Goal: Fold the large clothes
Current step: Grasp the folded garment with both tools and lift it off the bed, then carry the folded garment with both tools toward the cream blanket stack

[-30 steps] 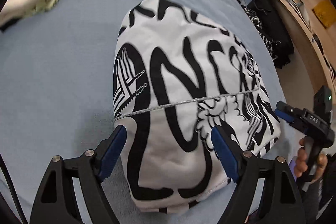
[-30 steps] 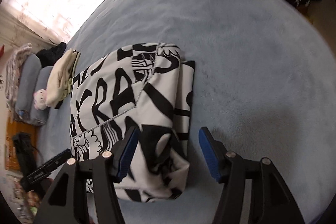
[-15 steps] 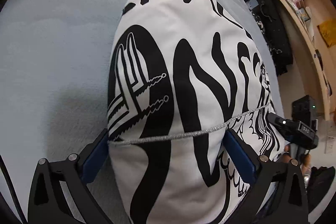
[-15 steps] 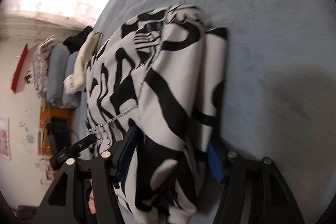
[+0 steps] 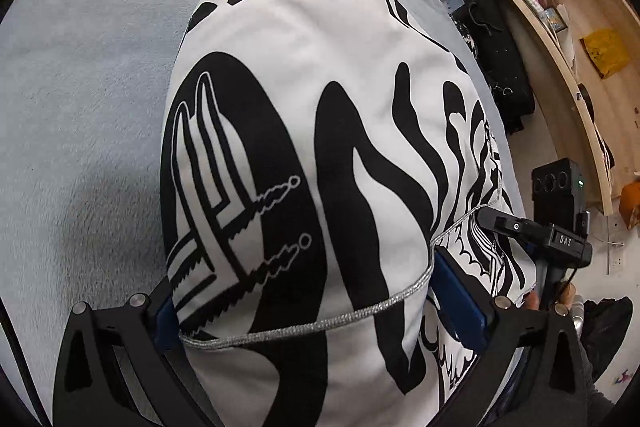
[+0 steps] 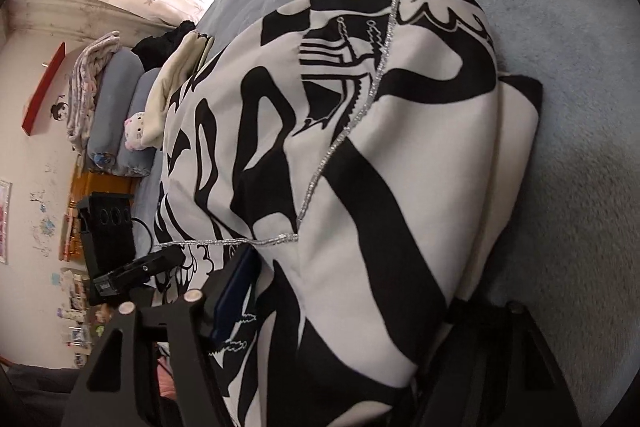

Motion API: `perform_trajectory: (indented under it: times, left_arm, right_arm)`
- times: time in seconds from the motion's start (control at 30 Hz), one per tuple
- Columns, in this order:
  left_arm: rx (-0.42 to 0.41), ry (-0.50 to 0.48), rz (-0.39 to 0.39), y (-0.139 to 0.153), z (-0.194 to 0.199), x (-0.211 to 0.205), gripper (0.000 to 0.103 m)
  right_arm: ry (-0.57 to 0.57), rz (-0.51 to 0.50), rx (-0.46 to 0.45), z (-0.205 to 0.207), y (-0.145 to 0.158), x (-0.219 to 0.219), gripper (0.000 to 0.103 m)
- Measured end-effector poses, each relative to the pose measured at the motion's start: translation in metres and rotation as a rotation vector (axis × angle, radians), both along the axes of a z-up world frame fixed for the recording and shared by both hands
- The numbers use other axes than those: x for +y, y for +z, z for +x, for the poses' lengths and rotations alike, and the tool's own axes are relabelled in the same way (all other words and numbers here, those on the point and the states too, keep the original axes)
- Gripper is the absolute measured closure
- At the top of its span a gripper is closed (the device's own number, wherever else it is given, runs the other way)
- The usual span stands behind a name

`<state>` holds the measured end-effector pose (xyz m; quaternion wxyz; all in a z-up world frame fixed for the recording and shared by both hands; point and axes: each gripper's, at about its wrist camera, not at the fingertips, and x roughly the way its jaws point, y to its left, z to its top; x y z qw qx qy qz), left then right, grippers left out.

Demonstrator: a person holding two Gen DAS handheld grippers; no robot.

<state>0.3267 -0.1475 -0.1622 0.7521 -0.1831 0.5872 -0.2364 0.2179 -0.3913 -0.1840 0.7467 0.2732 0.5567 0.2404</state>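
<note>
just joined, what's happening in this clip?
A person is folding a black-and-white printed garment on a light blue blanket, one handheld gripper per hand. The left gripper and right gripper both have their fingers spread wide around the folded bundle's near end, apparently not clamped. A cream cloth lies beyond it.

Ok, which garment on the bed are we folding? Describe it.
On the blue-grey bed cover, it is the folded bundle between both grippers' fingers. Unlike the plain cream garment behind it, it is white with bold black lettering and a silver trim line.
</note>
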Motion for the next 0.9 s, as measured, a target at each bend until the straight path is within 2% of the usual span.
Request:
perform_trajectory:
  times: [0.07, 0.13, 0.2, 0.27, 0.4, 0.57, 0.83, 0.9]
  left_arm:
    - [-0.021, 0.009, 0.021, 0.005, -0.003, -0.006, 0.002]
    - [-0.058, 0.006, 0.055, 0.014, -0.009, -0.014, 0.009]
    - [-0.101, 0.003, 0.076, 0.025, -0.016, -0.021, 0.023]
    - [-0.136, -0.007, 0.097, 0.036, -0.021, -0.027, 0.033]
    - [-0.193, -0.023, 0.116, 0.055, -0.034, -0.033, 0.046]
    - [-0.234, -0.037, 0.133, 0.081, -0.057, -0.031, 0.049]
    - [-0.271, -0.01, 0.134, 0.089, -0.059, -0.044, 0.049]
    - [-0.284, 0.005, 0.138, 0.089, -0.061, -0.03, 0.049]
  right_arm:
    - [-0.006, -0.037, -0.018, -0.003, 0.007, 0.008, 0.045]
    - [-0.007, -0.089, -0.037, -0.006, 0.017, 0.013, 0.051]
    - [-0.007, -0.144, -0.071, -0.01, 0.032, 0.023, 0.058]
    - [-0.004, -0.206, -0.1, -0.014, 0.048, 0.035, 0.062]
    - [-0.011, -0.283, -0.145, -0.02, 0.074, 0.058, 0.065]
    - [0.0, -0.309, -0.163, -0.034, 0.101, 0.088, 0.065]
    - [0.031, -0.29, -0.211, -0.05, 0.14, 0.133, 0.066]
    - [0.052, -0.286, -0.233, -0.052, 0.152, 0.153, 0.066]
